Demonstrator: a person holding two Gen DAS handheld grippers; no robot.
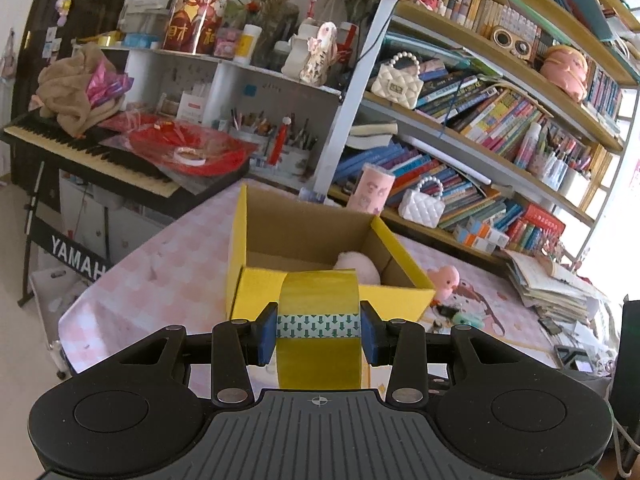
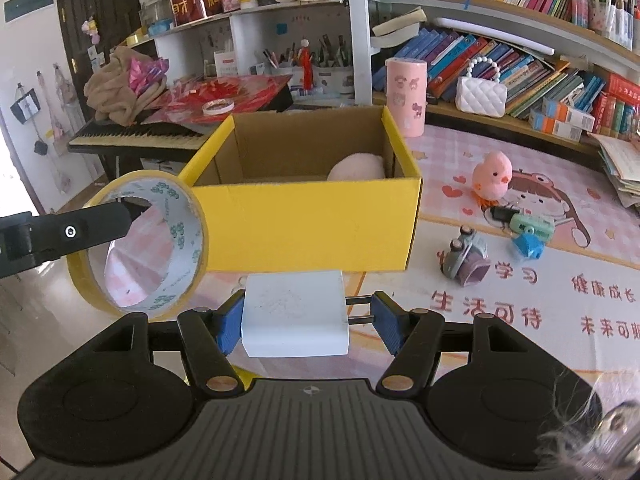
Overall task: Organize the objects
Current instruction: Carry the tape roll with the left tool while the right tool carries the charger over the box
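My left gripper (image 1: 320,324) is shut on a roll of yellow tape (image 1: 318,300), held upright just in front of the yellow cardboard box (image 1: 256,292). In the right wrist view the same tape roll (image 2: 180,240) hangs at the left, level with the box's (image 2: 304,228) front left corner. My right gripper (image 2: 308,320) is shut on a white charger plug (image 2: 294,316); the left pad presses its body and the right pad its two metal prongs. It hovers before the box's front wall. A pale pink plush (image 2: 358,168) lies inside the box.
On the pink mat right of the box lie a pink chick toy (image 2: 492,176), a small toy car (image 2: 466,256) and a green-and-blue toy (image 2: 532,236). A pink cylinder (image 2: 406,96) stands behind the box. A keyboard (image 1: 92,156) and bookshelves (image 1: 480,152) line the back.
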